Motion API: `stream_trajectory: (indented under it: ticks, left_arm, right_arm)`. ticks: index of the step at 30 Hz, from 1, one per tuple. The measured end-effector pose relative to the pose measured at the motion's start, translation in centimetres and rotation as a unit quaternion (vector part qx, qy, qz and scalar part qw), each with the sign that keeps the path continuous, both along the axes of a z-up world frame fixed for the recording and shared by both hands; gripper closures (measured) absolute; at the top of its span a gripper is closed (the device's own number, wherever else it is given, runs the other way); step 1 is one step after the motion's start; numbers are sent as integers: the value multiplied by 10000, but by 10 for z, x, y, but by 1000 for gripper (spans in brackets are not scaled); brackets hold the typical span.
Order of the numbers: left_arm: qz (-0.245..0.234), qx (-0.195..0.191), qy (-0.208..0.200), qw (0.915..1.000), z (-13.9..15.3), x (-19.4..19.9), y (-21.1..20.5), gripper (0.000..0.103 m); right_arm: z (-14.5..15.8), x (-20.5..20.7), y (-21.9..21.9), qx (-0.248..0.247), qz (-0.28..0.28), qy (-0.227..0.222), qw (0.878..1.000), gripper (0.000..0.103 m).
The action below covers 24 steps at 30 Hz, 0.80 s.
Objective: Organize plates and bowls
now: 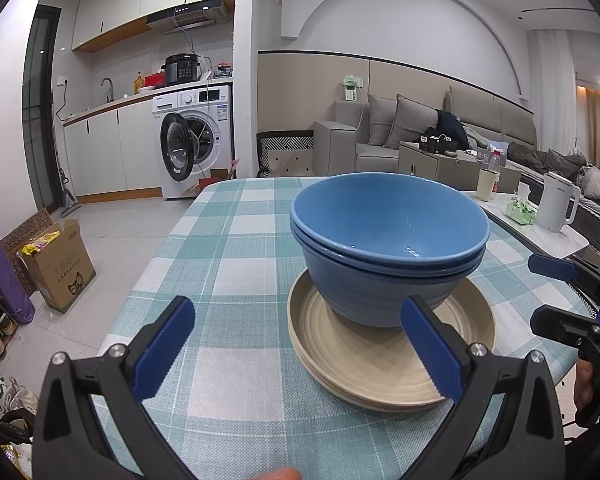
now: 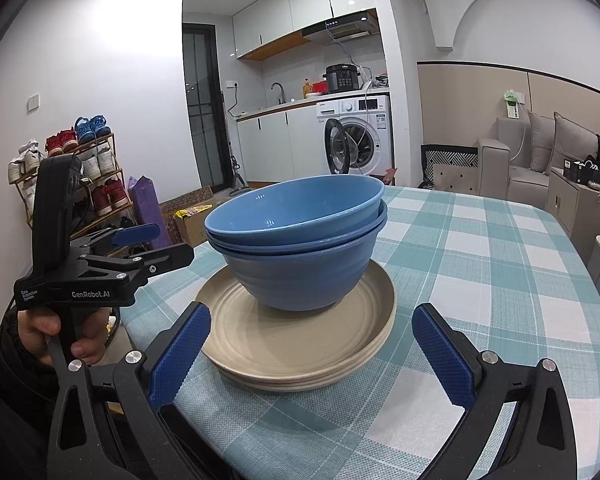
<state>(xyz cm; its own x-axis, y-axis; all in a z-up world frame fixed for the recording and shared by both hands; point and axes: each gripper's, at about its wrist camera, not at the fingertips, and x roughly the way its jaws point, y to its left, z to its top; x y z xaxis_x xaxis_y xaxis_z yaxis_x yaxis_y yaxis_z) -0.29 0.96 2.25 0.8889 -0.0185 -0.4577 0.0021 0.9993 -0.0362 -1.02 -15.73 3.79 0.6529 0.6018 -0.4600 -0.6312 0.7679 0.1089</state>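
blue-padded left gripper (image 1: 300,356) jaws apart, empty, lower frame | right gripper (image 2: 312,354) likewise apart, clear of the stack | beige plates (image 2: 300,344) at centre as base | blue bowls (image 2: 296,236) nested on top, likely to save space | checked tablecloth (image 2: 480,280) beyond

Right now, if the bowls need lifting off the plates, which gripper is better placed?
Probably the right gripper: open, with the blue bowls and beige plates centred between its fingers. The left gripper, also open, has the stack off toward its right finger.
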Motion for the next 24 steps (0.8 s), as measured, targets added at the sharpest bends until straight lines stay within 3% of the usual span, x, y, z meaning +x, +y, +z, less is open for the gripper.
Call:
stream_trajectory:
  ticks: [24]
  left_arm:
    - [-80,21,-43,10000,-3,0,-3,0]
  right_arm:
    - [0,0,0,-5,4,10,10000,1]
